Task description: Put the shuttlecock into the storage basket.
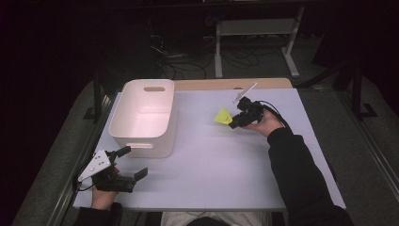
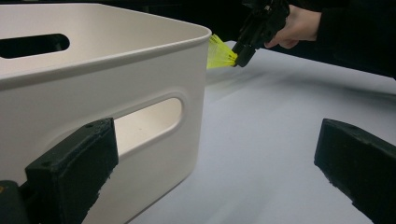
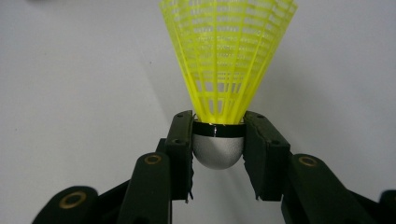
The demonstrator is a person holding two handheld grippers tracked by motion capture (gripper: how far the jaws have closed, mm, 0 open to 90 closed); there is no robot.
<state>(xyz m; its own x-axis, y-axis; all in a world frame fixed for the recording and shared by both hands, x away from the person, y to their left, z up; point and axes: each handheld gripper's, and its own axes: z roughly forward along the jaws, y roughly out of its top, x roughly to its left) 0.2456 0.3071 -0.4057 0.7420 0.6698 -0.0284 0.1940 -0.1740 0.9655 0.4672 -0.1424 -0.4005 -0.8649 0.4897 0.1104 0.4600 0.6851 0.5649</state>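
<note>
A yellow shuttlecock [image 3: 226,60] with a silver cap [image 3: 217,150] is clamped at its cap between the jaws of my right gripper [image 3: 218,140]. In the high view that gripper [image 1: 234,123] holds the shuttlecock [image 1: 223,116] just above the white table [image 1: 221,160], right of the white bin [image 1: 143,117]. From the left gripper view the shuttlecock [image 2: 219,52] shows past the bin's corner [image 2: 154,70]. My left gripper [image 1: 134,162] is open at the table's front left, in front of the bin's near wall, with nothing between its jaws [image 2: 219,172].
The bin looks empty and has handle slots [image 2: 149,119] in its end walls. A clear plastic piece [image 1: 244,92] lies at the table's far edge behind my right hand. Table legs and cables [image 1: 226,56] lie on the dark floor beyond.
</note>
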